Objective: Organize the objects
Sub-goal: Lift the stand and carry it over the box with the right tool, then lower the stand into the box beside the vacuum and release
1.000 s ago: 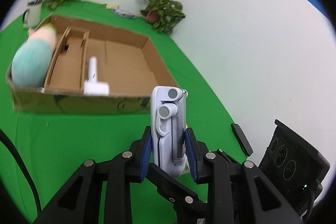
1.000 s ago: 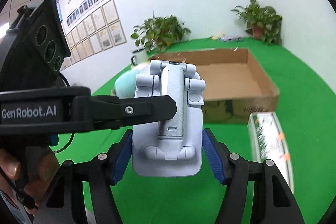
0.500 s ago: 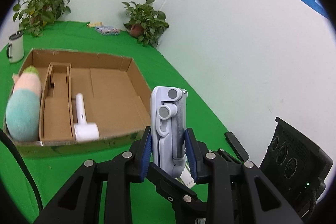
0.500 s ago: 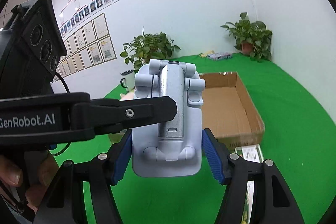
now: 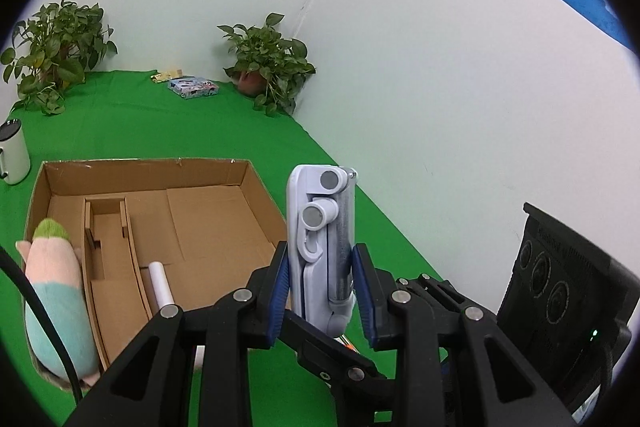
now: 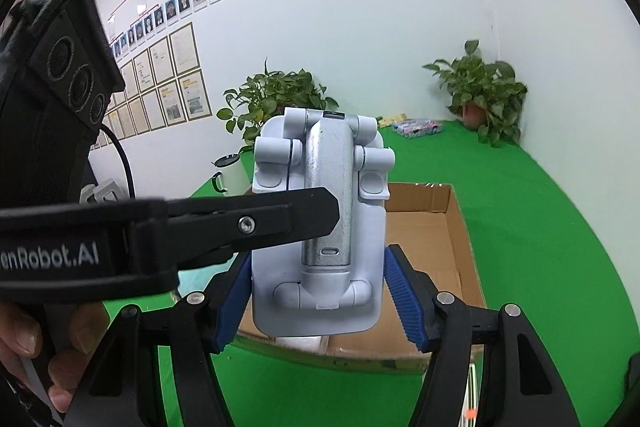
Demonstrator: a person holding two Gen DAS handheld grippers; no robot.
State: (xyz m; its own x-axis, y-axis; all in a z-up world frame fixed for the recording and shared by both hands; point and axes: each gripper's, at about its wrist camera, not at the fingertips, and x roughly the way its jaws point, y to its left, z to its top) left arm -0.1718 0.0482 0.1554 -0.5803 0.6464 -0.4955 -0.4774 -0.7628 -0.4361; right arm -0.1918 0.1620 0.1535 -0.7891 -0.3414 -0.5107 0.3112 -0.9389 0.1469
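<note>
A folded pale-blue phone stand [image 5: 322, 247] with a silver arm is held upright in the air. My left gripper [image 5: 320, 291] is shut on its narrow sides. My right gripper [image 6: 316, 303] brackets its broad base [image 6: 316, 299]; the left pad touches, and a small gap shows at the right pad. The left gripper's finger [image 6: 256, 223] crosses the stand in the right wrist view. The cardboard box [image 5: 208, 223] lies below on the green cloth, holding a plush toy [image 5: 52, 299] and a white roller-like item [image 5: 160, 285].
A white mug [image 5: 12, 159] stands left of the box. Two potted plants [image 5: 268, 75] [image 5: 56, 43] and a small colourful packet [image 5: 194, 87] are at the back by the wall. A white wall runs along the right. A boxed item [image 6: 470, 399] lies near the box's front.
Both grippers have lifted the stand higher and tilted up. The box has dropped lower in both views and the right gripper's right pad now stands slightly off the stand.
</note>
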